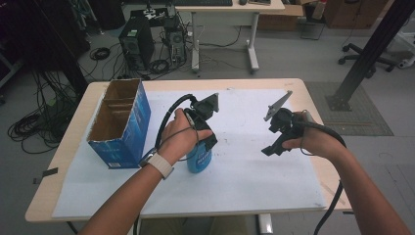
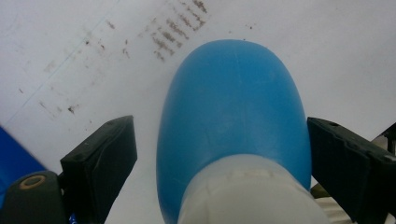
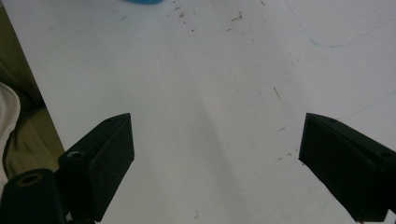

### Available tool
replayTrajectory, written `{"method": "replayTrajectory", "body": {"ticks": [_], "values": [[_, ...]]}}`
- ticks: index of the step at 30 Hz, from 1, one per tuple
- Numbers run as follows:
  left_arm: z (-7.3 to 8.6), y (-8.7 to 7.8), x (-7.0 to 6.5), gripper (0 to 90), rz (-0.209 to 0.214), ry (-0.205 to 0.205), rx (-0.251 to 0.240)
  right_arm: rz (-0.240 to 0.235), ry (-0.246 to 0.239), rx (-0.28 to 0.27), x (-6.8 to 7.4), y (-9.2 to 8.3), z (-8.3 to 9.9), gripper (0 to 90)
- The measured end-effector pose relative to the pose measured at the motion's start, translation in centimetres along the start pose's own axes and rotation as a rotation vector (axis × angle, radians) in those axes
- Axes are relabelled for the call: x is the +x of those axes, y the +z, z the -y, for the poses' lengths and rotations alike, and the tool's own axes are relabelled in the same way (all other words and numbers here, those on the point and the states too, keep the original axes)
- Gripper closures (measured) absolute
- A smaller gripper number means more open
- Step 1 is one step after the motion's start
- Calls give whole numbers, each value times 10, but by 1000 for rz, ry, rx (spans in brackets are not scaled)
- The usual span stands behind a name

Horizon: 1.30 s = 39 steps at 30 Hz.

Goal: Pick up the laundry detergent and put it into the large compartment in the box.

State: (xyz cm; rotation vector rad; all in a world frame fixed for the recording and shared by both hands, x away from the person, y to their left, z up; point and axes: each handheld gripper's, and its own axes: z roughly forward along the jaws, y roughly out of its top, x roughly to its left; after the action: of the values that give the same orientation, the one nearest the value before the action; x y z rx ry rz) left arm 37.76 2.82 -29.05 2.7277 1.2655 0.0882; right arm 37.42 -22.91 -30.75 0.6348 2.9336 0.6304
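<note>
A blue plastic bottle with a pale, whitish neck (image 1: 199, 159) stands upright on the white paper sheet (image 1: 244, 186) covering the light wooden table (image 1: 313, 103), near the sheet's middle and toward the person's side. Its long axis runs vertically, neck upward and base on the sheet. The left gripper (image 1: 203, 147) comes down over it from above, its cable looping past the left hand (image 1: 180, 137). In the left gripper view, the bottle (image 2: 233, 121) sits between the two black jaws, nearer the right-hand one; a strip of white sheet shows between the bottle and the left-hand jaw, so the jaws stand wide and do not clamp it. The right gripper (image 1: 274, 144), well apart to the bottle's right, hangs over bare sheet with its jaws spread wide and nothing between them. An open blue cardboard box (image 1: 122, 122) stands left of the bottle.
</note>
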Motion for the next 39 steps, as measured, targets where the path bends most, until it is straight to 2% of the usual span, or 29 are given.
{"method": "replayTrajectory", "body": {"ticks": [7, 13, 21, 29, 39], "values": [[-1, 3, 0, 152, 0, 3, 9, -1, 0, 0, 0, 0, 1, 104], [0, 3, 1, 236, 8, -6, 5, -2, 2, 2, 0, 0, 2, 104], [0, 2, 2, 287, 3, -9, 5, -1, 3, -1, 0, 0, 2, 104], [0, 2, 1, 347, 19, -10, 4, 2, 5, -1, 0, -1, 4, 104], [-1, 1, 0, 368, 17, -4, 9, 3, 8, -2, 1, -1, 4, 103]]}}
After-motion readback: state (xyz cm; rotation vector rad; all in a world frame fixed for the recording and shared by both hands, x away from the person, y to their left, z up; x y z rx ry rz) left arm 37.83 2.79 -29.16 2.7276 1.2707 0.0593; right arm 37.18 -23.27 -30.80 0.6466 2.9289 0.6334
